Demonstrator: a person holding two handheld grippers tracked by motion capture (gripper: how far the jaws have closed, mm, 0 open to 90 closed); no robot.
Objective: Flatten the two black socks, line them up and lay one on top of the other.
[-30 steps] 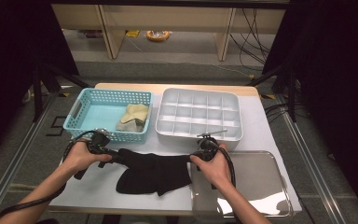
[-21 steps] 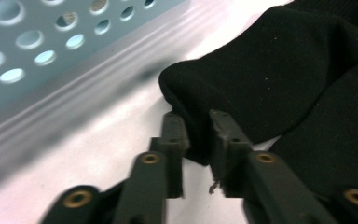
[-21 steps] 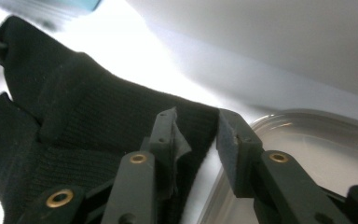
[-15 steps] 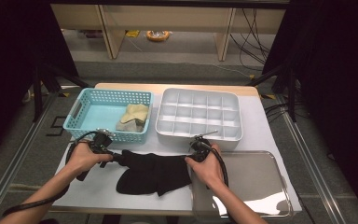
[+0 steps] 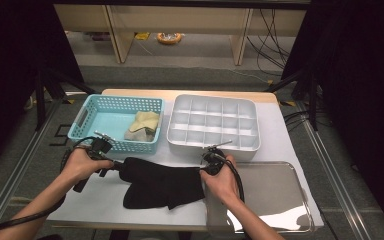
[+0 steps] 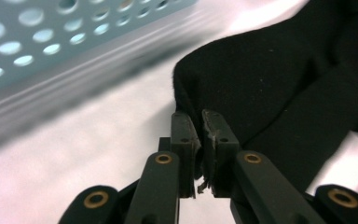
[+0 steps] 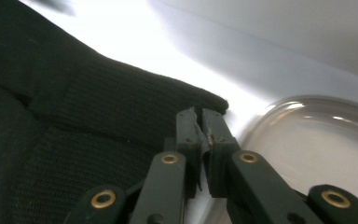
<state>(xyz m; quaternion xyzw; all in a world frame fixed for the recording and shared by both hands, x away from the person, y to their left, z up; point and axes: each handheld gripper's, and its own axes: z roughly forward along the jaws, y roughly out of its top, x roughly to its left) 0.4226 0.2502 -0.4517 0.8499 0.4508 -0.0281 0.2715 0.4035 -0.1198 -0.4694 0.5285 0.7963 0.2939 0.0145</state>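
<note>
White table (image 5: 280,130), black garment (image 5: 162,182) edges pinched in left claw (image 6: 199,116) and right claw (image 7: 198,114), pads half buried.

Jaws pinching black cloth (image 7: 98,121) edge

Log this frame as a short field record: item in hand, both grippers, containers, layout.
item: black knitted fabric garment, lying flat on the white table
left gripper: jaws just closed, pinching garment's left end
right gripper: jaws just closed, pinching garment's right edge
containers: turquoise perforated plastic basket holding beige cloth; white compartmented plastic organiser; clear plastic lid
</note>
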